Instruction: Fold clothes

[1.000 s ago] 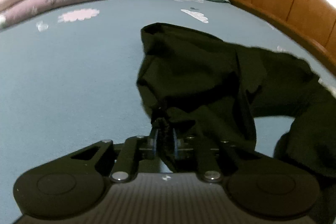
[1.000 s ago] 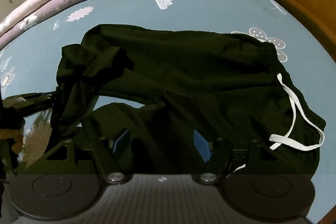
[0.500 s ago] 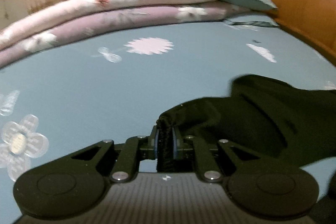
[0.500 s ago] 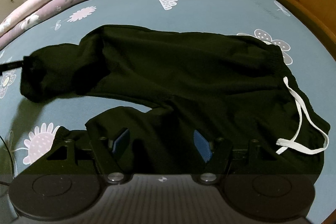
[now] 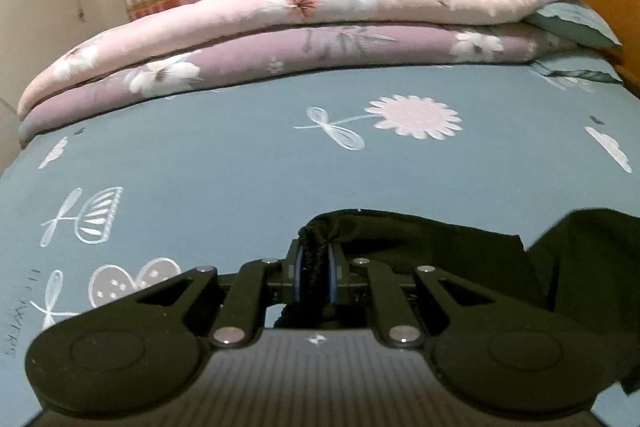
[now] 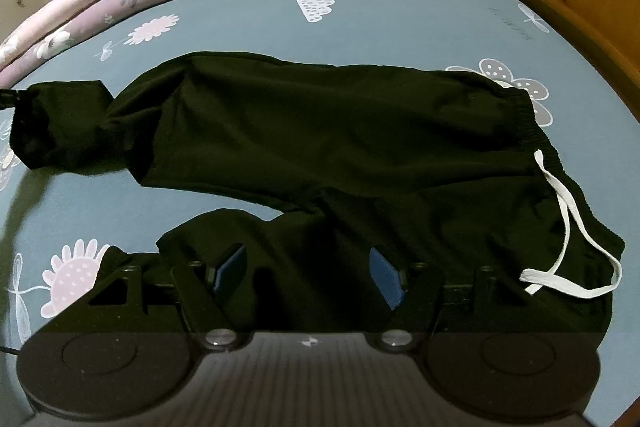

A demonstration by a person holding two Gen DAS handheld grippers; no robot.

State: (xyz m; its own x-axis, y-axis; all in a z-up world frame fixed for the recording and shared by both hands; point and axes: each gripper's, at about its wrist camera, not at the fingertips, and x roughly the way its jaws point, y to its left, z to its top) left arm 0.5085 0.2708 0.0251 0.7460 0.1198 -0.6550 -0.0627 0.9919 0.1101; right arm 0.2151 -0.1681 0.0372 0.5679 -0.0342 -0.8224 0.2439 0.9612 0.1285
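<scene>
A pair of black drawstring trousers [image 6: 328, 131] lies spread across the blue patterned bedsheet [image 6: 400, 23], waistband to the right with its white drawstring [image 6: 568, 227] trailing loose, and two legs running left. The left gripper [image 5: 315, 269] has its jaws clamped on the gathered cuff [image 5: 316, 247] of the far leg, which is drawn out long and fairly flat. The right gripper [image 6: 308, 273] hovers over the near leg with jaws apart, holding nothing.

The cloth looks light, limp and thin, so it will likely sag and bunch wherever it is unsupported and slide easily over the sheet. The elastic cuffs and the ribbed waistband [image 6: 532, 123] seem the firmest places to pinch; the near leg's crumpled end probably needs smoothing first.
</scene>
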